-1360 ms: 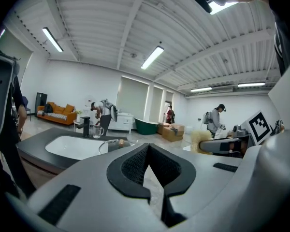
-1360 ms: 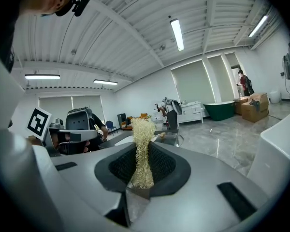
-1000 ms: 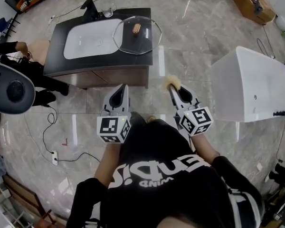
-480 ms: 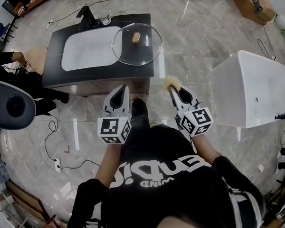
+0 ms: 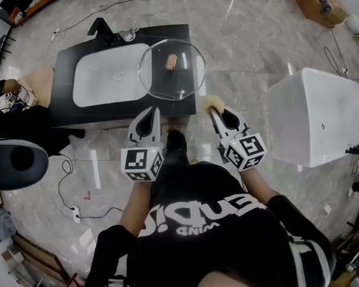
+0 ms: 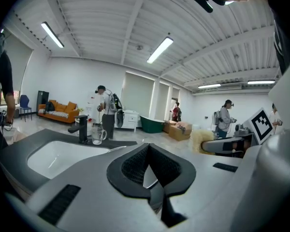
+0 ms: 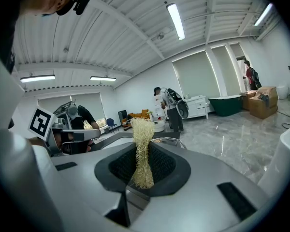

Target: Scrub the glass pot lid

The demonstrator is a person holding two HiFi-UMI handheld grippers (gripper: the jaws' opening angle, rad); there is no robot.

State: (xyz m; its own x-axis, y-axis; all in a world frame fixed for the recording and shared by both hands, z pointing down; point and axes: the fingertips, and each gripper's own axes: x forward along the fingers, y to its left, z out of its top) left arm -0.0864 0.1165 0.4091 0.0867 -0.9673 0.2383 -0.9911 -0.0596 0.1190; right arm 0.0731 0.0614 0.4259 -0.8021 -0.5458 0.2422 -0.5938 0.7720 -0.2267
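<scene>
The glass pot lid [image 5: 170,70] with a wooden knob [image 5: 171,61] lies on the dark counter [image 5: 63,109], overlapping the right end of the white basin [image 5: 107,79]. My left gripper [image 5: 150,112] is shut and empty, hovering just short of the counter's near edge, below the lid. In the left gripper view the jaws [image 6: 148,164] are pressed together with nothing in them. My right gripper [image 5: 216,110] is shut on a yellowish fibre scrubber [image 5: 213,103], just past the counter's right near corner. The scrubber [image 7: 142,149] stands up between the pads, with the lid [image 7: 167,140] beyond it.
A black faucet [image 5: 102,28] and a glass cup [image 5: 130,34] stand at the counter's far edge. A large white tub [image 5: 323,115] sits on the floor at the right. A round grey device [image 5: 15,163] and a floor cable [image 5: 66,178] are at the left. People stand far off.
Both grippers have advanced toward the sink counter together with the person. The counter and lid now lie nearer the gripper tips. Both grips are unchanged.
</scene>
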